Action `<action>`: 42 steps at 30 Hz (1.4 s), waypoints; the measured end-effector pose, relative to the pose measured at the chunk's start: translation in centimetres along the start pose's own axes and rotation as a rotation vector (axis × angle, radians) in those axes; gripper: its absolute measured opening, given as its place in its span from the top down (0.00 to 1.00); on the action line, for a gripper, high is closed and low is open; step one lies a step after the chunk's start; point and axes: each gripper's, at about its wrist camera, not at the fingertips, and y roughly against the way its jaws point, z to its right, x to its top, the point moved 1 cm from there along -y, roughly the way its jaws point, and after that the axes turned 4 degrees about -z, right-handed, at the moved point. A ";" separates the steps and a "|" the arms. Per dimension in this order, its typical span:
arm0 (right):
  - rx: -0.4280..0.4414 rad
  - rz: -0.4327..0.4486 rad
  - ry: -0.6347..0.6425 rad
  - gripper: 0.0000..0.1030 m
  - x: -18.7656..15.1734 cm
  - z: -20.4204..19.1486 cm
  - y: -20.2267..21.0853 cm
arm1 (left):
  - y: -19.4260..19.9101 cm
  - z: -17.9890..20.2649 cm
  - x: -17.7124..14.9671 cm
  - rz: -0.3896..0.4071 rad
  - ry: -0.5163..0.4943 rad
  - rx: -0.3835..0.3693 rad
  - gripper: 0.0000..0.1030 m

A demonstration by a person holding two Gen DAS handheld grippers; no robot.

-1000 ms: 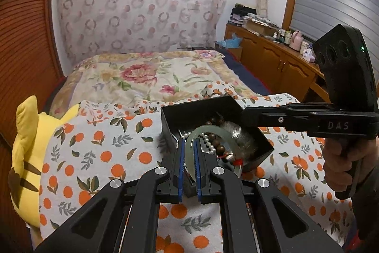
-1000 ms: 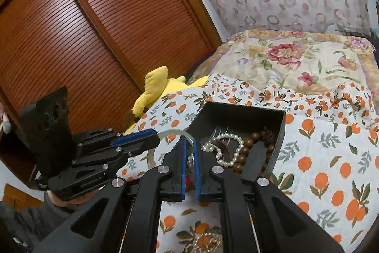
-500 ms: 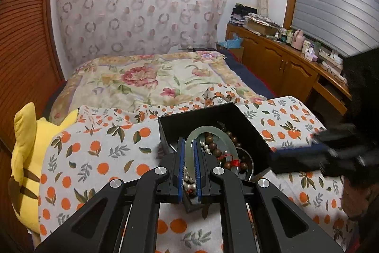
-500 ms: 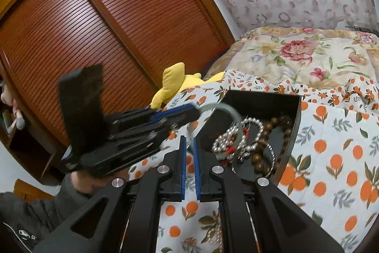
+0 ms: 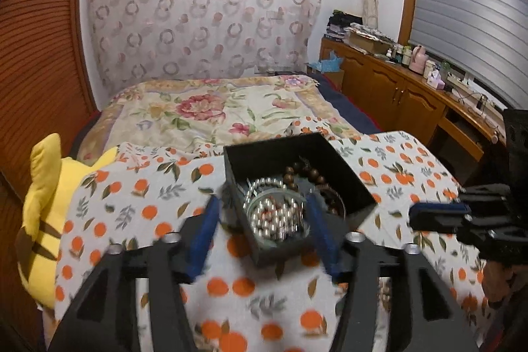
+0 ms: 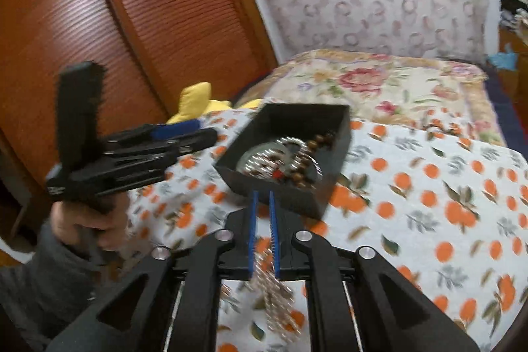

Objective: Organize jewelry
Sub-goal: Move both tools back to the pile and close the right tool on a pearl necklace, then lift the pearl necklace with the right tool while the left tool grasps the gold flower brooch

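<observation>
A black open box sits on the orange-print cloth and holds a pale green bangle, pearl beads and brown wooden beads. My left gripper is open, its blue pads spread either side of the box's near corner, empty. My right gripper is shut with nothing clearly between its pads, just short of the box's near wall. A loose chain or beaded piece lies on the cloth under it, blurred.
A yellow plush toy lies at the cloth's left edge. The floral bedspread stretches behind the box. Wooden cabinets stand at the right, a slatted wardrobe at the left.
My left gripper has opened and let the green bangle drop into the box. My right gripper has drawn back from the box toward the near side.
</observation>
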 end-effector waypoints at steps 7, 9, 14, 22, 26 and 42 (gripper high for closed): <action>-0.080 -0.007 0.004 0.67 -2.4 0.2 0.4 | 2.7 0.7 -4.0 -0.013 -0.018 0.002 0.30; -0.105 -0.013 0.016 0.63 -2.9 0.0 0.5 | 2.8 0.9 -5.1 -0.030 -0.021 -0.005 0.29; -0.187 -0.050 0.074 0.63 -4.6 -0.4 0.0 | 2.2 1.5 -7.7 -0.080 -0.028 -0.020 0.25; -0.233 -0.157 0.139 0.63 -7.5 -1.2 -1.8 | 1.7 3.1 -10.1 -0.134 -0.050 -0.050 0.25; -0.232 -0.179 0.133 0.66 -8.0 -1.2 -2.6 | 1.6 3.8 -10.6 -0.145 -0.058 -0.063 0.25; -0.114 -0.170 0.094 0.95 -8.1 -1.6 -1.5 | 0.9 5.0 -10.5 -0.161 -0.063 -0.079 0.25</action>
